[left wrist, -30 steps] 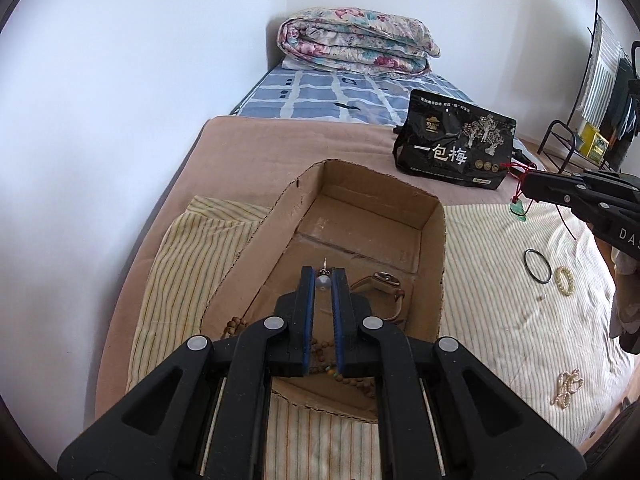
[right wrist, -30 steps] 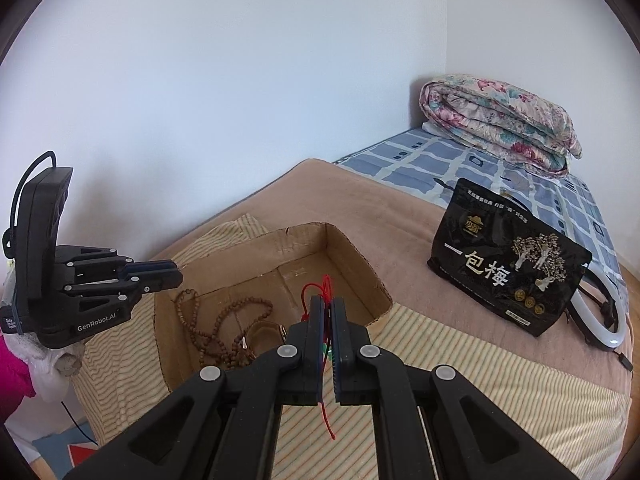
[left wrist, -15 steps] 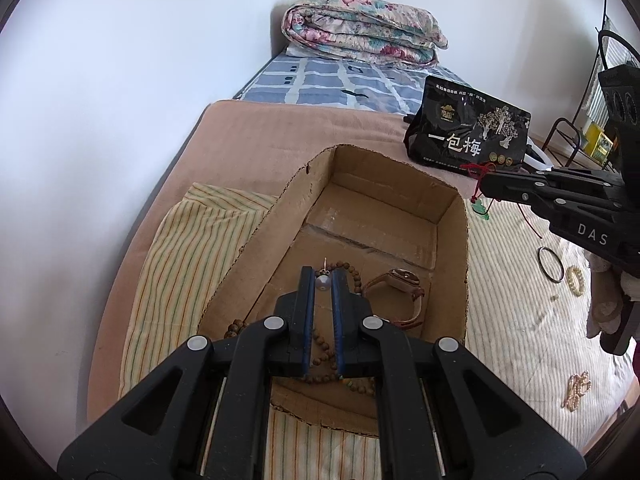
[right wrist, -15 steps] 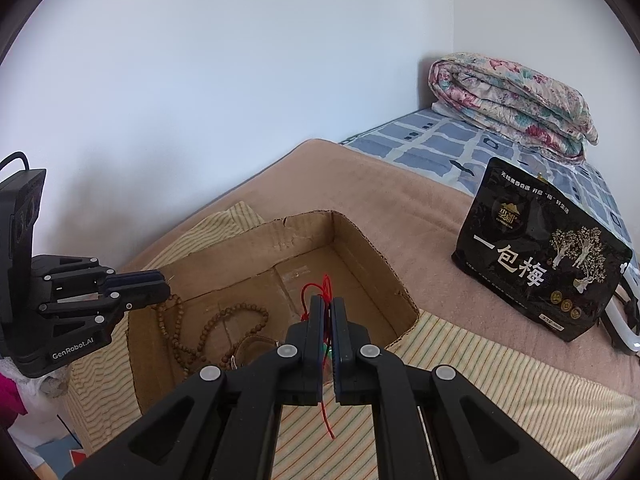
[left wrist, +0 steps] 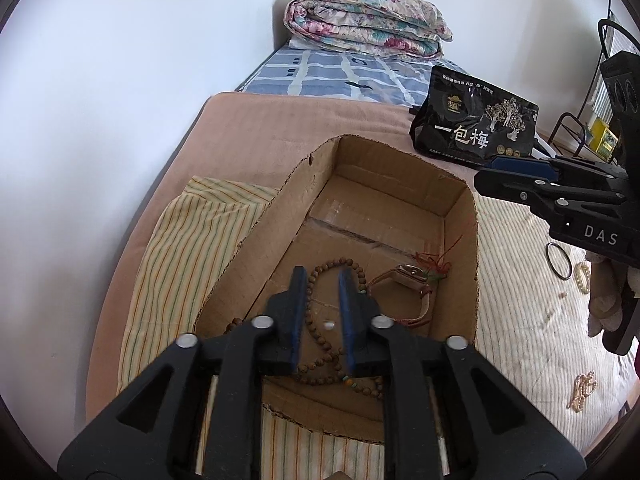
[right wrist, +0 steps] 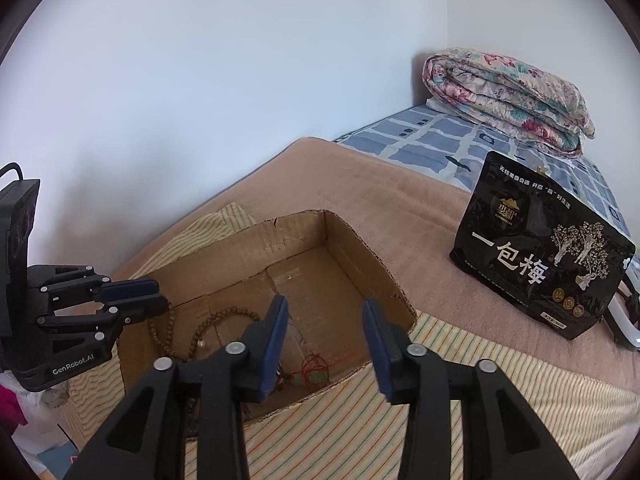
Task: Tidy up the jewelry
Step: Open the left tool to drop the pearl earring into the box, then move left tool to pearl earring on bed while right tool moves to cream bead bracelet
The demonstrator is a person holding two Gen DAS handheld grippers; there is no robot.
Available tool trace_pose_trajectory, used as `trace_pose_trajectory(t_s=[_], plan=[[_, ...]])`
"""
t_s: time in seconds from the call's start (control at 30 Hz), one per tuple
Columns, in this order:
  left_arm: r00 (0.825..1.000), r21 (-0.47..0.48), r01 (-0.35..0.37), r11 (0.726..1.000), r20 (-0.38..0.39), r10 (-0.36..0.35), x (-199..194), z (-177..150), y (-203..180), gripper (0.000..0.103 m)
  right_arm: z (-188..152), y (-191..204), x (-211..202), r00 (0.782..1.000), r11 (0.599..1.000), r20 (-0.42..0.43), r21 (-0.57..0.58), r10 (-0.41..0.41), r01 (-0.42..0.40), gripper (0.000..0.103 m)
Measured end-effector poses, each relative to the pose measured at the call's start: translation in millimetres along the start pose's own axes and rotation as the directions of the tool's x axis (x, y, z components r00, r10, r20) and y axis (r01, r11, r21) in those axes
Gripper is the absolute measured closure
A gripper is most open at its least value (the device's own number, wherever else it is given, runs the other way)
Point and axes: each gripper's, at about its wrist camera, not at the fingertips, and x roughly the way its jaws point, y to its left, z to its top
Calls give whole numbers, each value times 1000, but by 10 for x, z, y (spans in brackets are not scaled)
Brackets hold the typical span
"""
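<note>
A small pearl earring [left wrist: 329, 325] is seen on the floor of the cardboard box [left wrist: 460, 196], loose between the parted blue pads of the left gripper [left wrist: 324, 280], whose jaws are opening with nothing pressed between them. Around it the brown bead necklace [left wrist: 320, 344] is coiled on the cardboard. Just beside that, a brown-strapped watch [left wrist: 408, 280] is lying, and a red-corded green pendant [right wrist: 314, 374] is resting against the box's near-right wall. Over it the right gripper [right wrist: 326, 322] is held, jaws opening and empty, the pendant lying well below the pads. Outside the box, on the striped cloth [left wrist: 516, 320], a black ring [left wrist: 559, 261], a pale bead bracelet [left wrist: 582, 277] and a gold-coloured piece [left wrist: 581, 390] are spread apart. Beyond, a black snack bag [left wrist: 474, 128] is stood upright on the brown blanket [left wrist: 280, 128], with a folded floral quilt [left wrist: 364, 24] at the far wall.
</note>
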Motion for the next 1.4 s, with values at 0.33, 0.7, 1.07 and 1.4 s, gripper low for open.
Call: trace_pose_trajectory(t_s=[0.33, 0.7, 1.07, 1.4], plan=[[1000, -8, -3, 1000, 5, 3, -64, -53, -66, 40, -20, -20, -175, 997, 998, 27, 11, -66, 65, 12], [1000, 7, -3, 1000, 25, 2, -205, -82, -245, 40, -104, -140, -514, 992, 993, 54, 30, -112, 111, 6], [999, 52, 26, 998, 45, -29, -340, -91, -605, 40, -360, -526, -1089, 980, 982, 68, 55, -186, 183, 0], [993, 115, 104, 988, 35, -109, -406, -125, -1131, 40, -773, -1108, -1652, 959, 955, 55, 121, -278, 269, 0]])
